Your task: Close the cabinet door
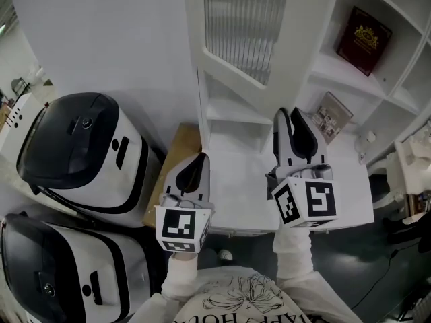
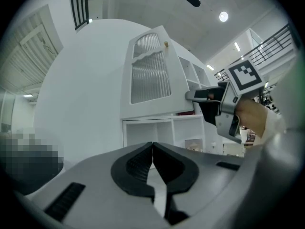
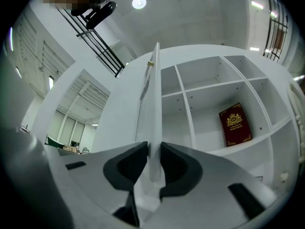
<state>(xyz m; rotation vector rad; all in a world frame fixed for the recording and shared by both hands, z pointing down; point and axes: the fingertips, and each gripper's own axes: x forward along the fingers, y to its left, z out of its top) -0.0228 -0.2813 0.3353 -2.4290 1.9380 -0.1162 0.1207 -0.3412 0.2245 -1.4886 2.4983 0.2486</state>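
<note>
Head view down; gripper views upward; all share cabinet door [image 1: 246, 25].

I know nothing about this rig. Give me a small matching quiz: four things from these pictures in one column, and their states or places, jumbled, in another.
Column 1
1 left gripper
2 right gripper
3 red book
4 cabinet door

Column 2
A stands on a shelf
B swung open
C jaws together, nothing between
D jaws closed on the door's edge

Pairs: 1-C, 2-D, 3-A, 4-B
</note>
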